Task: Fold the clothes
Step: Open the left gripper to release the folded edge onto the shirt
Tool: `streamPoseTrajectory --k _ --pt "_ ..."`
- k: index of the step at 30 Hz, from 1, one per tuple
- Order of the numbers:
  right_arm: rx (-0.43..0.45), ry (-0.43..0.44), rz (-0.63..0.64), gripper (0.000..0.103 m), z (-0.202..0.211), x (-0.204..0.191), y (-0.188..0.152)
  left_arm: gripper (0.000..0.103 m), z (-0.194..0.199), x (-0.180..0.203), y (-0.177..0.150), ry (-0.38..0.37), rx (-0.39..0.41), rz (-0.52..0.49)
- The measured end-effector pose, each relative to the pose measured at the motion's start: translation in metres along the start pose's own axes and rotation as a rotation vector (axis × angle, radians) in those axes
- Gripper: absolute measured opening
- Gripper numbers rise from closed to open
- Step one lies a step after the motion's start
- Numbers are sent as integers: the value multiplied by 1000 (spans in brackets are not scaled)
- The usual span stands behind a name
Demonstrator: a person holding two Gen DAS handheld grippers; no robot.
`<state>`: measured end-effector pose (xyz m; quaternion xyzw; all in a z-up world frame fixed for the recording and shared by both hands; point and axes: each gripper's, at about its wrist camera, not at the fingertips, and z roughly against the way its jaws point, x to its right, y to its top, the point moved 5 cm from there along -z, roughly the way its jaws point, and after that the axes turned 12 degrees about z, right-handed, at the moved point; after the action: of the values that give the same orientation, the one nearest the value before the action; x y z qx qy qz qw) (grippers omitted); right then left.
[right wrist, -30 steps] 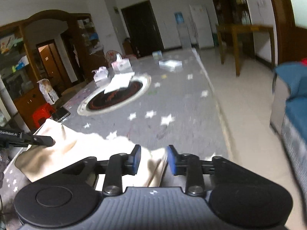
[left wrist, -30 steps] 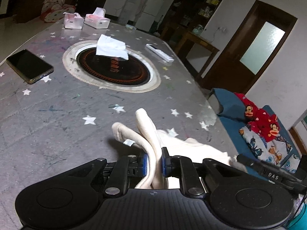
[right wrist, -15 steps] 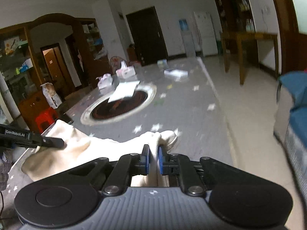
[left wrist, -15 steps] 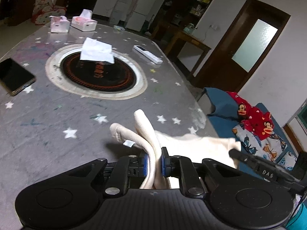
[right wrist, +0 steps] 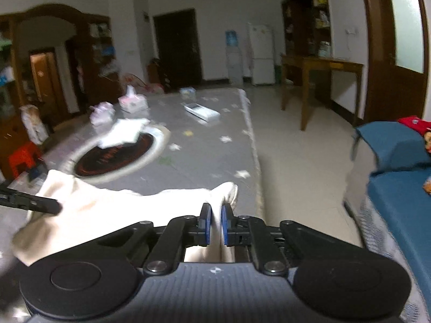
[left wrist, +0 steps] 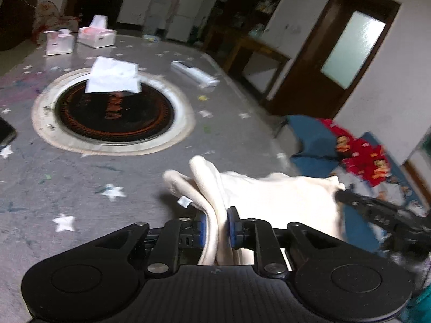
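A cream-white cloth garment (left wrist: 272, 196) is held stretched between both grippers above the near end of the grey star-patterned table (left wrist: 67, 188). My left gripper (left wrist: 216, 227) is shut on a bunched edge of it. My right gripper (right wrist: 214, 227) is shut on the opposite edge of the cloth (right wrist: 129, 207). The right gripper's black finger shows at the far end of the cloth in the left wrist view (left wrist: 377, 212); the left gripper's finger shows in the right wrist view (right wrist: 29, 203).
The table has a round black inset (left wrist: 113, 107) with a white tissue (left wrist: 113, 78) on it. Two tissue boxes (left wrist: 95, 36), a white remote (left wrist: 195, 74) and a dark phone (left wrist: 5, 136) lie on the table. A blue sofa (right wrist: 398, 188) stands on the right.
The right gripper closed on the cloth's edge. Both grippers have lifted the cloth, which is now spread taut between them.
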<state>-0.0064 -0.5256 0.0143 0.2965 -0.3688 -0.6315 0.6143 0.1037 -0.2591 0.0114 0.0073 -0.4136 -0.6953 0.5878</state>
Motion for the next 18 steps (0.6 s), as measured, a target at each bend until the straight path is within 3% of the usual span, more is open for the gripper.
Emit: streamPoseTrajectory --k 4,6,11,18 --pt "-9 -1 -12 12 -7 -1 -4 22 -2 -14 3 50 22 -4" --pt "-11 28 -9 19 -11 -8 -5 22 2 -14 6 58 53 -5" --pt "-25 105 23 27 -27 -31 -6 21 -6 6 5 -17 40 -29" --pt "-36 115 19 32 -47 -38 -5 20 -45 21 4 -29 -21 -39"
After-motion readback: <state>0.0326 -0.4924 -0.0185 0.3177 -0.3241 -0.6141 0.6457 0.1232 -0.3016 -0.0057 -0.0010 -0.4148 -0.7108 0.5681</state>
